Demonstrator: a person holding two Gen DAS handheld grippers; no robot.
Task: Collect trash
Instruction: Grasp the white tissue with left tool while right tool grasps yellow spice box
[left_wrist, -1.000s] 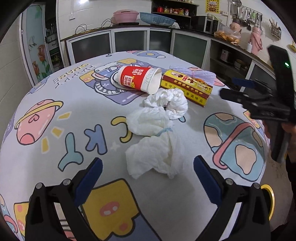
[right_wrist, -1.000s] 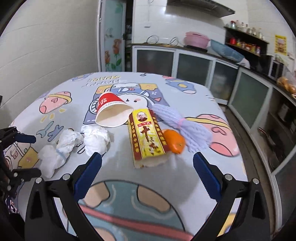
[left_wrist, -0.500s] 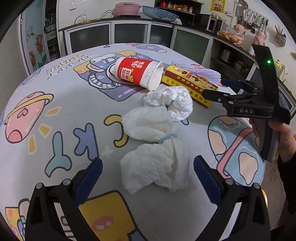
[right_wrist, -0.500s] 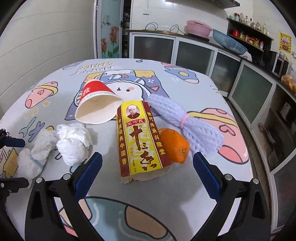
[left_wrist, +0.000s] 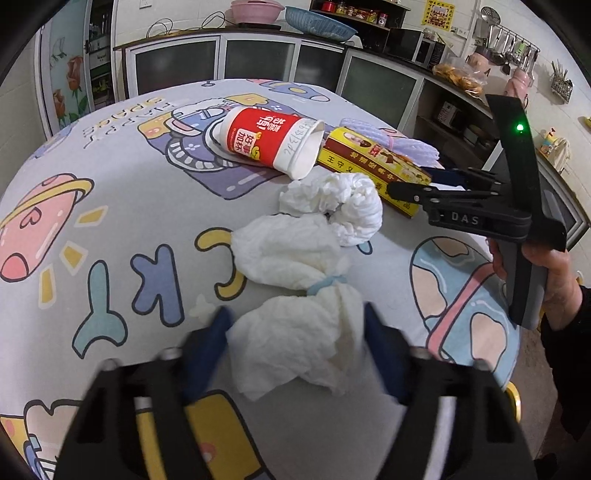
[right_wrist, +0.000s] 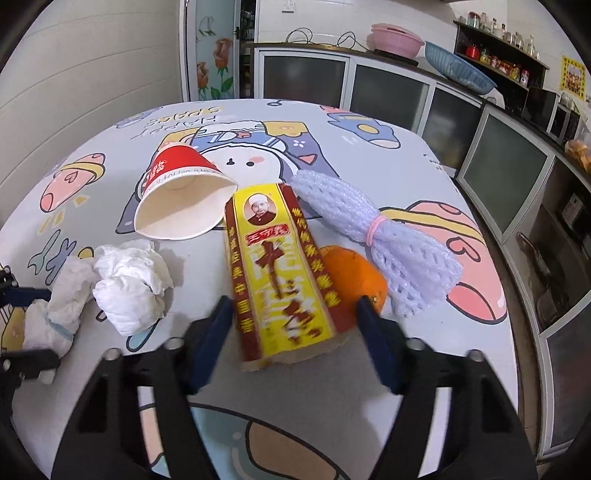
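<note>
A: Tissue first. Where does the crumpled tissue wad (left_wrist: 295, 343) lie against the left gripper (left_wrist: 295, 332)?

B: Right between its blue fingers (left_wrist: 216, 332), at the near edge of the table (left_wrist: 110, 221). The wad is tied at its waist with a pale blue band, and its near half sits in the gap. Each finger is just beside the paper; the blur keeps me from saying whether they touch it.

A: So the claw is released?

B: Parted, yes, but only about as wide as the wad. Half a second ago the fingers stood far wider, well clear of the tissue on both sides.

A: And the right gripper (right_wrist: 293, 321)?

B: Same story. Its blue fingers (right_wrist: 221, 325) straddle the near end of the yellow-and-red seasoning box (right_wrist: 277, 273), spread roughly to the box's width, gripping nothing that I can confirm. They too were much wider half a second ago.

A: What lies around?

B: A second tissue ball (left_wrist: 343, 206) just beyond the wad, then a red paper cup (left_wrist: 273, 142) on its side toward the far edge, its mouth against the box. An orange (right_wrist: 358, 277) is tucked behind the box's right side, and a bundle of white foam fruit netting (right_wrist: 373, 236), cinched with a pink band, touches the orange.
</note>
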